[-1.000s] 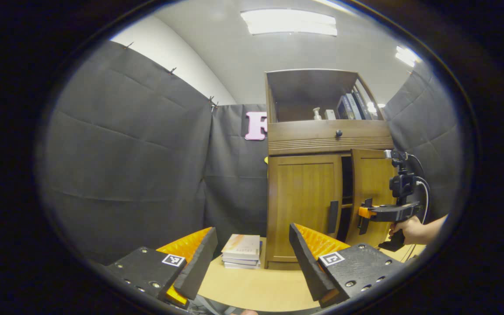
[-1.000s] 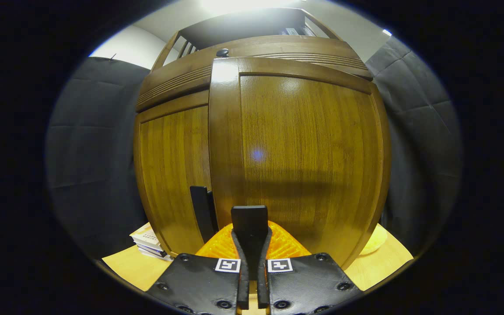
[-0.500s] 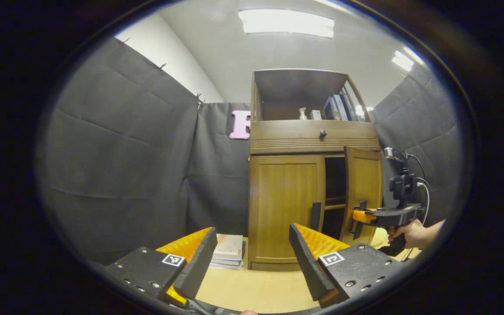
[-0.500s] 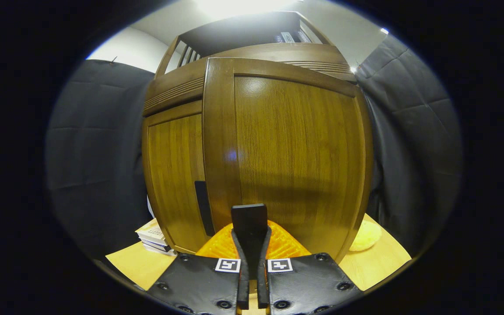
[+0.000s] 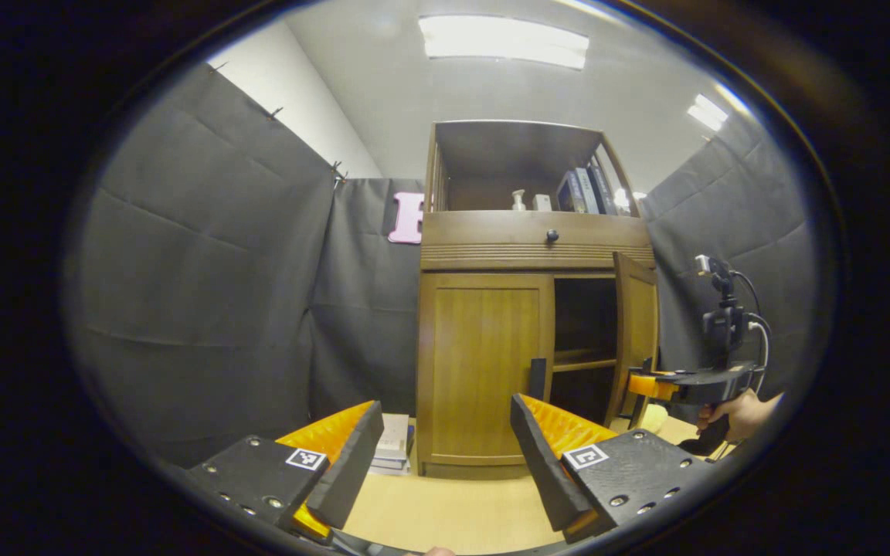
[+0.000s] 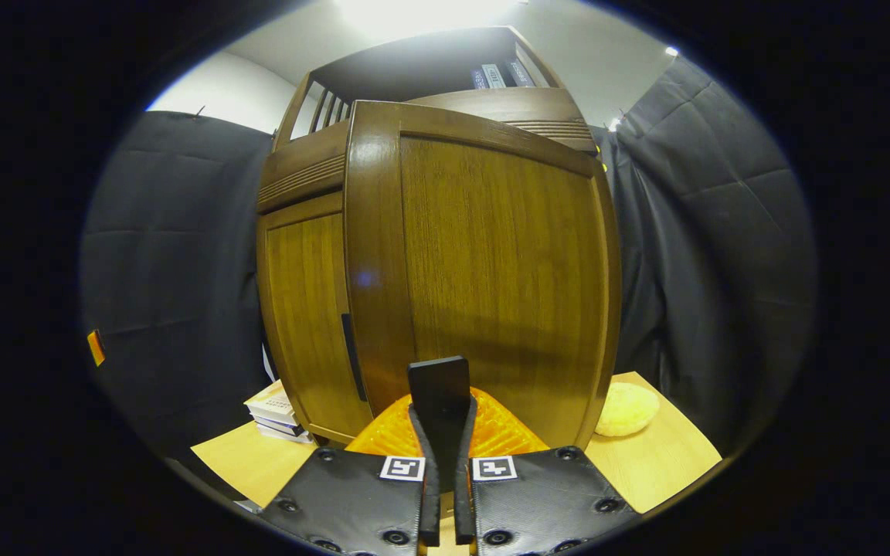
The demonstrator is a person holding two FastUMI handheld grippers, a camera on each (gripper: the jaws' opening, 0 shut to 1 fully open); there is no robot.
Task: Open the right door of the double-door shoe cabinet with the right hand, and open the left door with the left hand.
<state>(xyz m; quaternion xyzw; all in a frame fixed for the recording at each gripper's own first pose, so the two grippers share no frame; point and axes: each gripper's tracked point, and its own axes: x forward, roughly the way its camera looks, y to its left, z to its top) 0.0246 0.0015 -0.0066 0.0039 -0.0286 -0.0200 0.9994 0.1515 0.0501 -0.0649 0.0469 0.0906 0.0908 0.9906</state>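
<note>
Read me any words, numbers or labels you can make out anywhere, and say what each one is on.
No text here can be read.
Stack of books beside the wooden cabinet: print on the covers, too small to read.
Upright dark books on the cabinet's top shelf: spine labels, blurred.
Square black-and-white markers on the left gripper and right gripper: patterns, not words.

Bright ceiling panels (image 5: 503, 40) light both views; glare blows out above the cabinet (image 6: 445, 255), and fisheye bending curves the edges.
</note>
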